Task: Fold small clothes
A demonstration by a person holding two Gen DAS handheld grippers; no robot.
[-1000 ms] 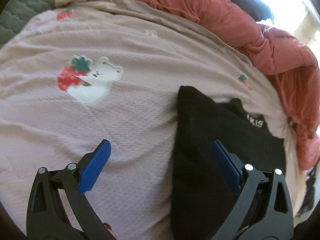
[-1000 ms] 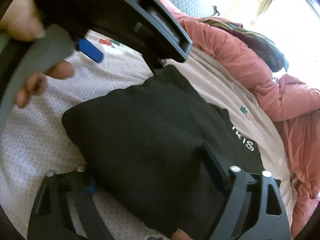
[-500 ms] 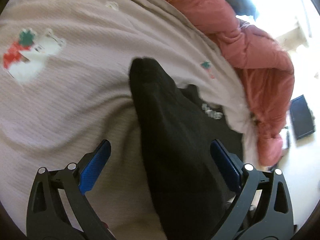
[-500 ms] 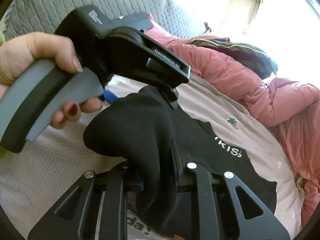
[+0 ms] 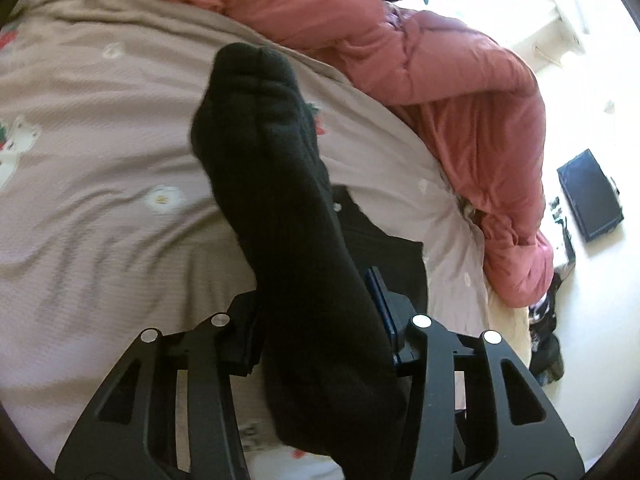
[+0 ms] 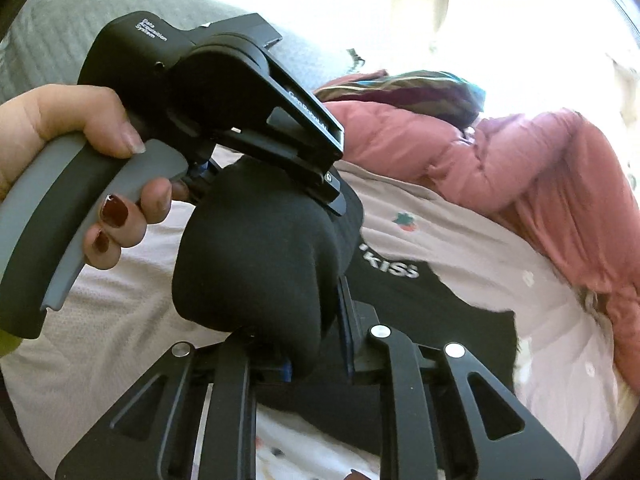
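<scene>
Pale bedspread (image 5: 100,128) with small flower and strawberry prints, spread across both views; pink duvet (image 5: 460,92) heaped along its far edge, and a grey quilted cushion (image 6: 48,40) behind in the right wrist view. Black garment (image 5: 288,216) with white lettering, partly lifted off the bedspread: bunched into a long ridge in the left wrist view, long axis running from the claw at the bottom up and away toward the duvet, rounded end pointing at the far edge; lower part still lying flat on the bedspread, to the right. Left gripper (image 5: 320,320) closing, blue pads pressed on either side of the ridge, cloth filling the gap. Right gripper (image 6: 316,328) also closing, nearly together, pinched on a rounded fold of the same garment that bulges up above its fingers. Left hand (image 6: 100,168) seen from the right wrist, wrapped round the grey handle, dark red nails showing, its tool reaching over the top of the fold. Small dark flat object (image 5: 590,196) on the bright floor beyond the bed, too blurred to identify.
</scene>
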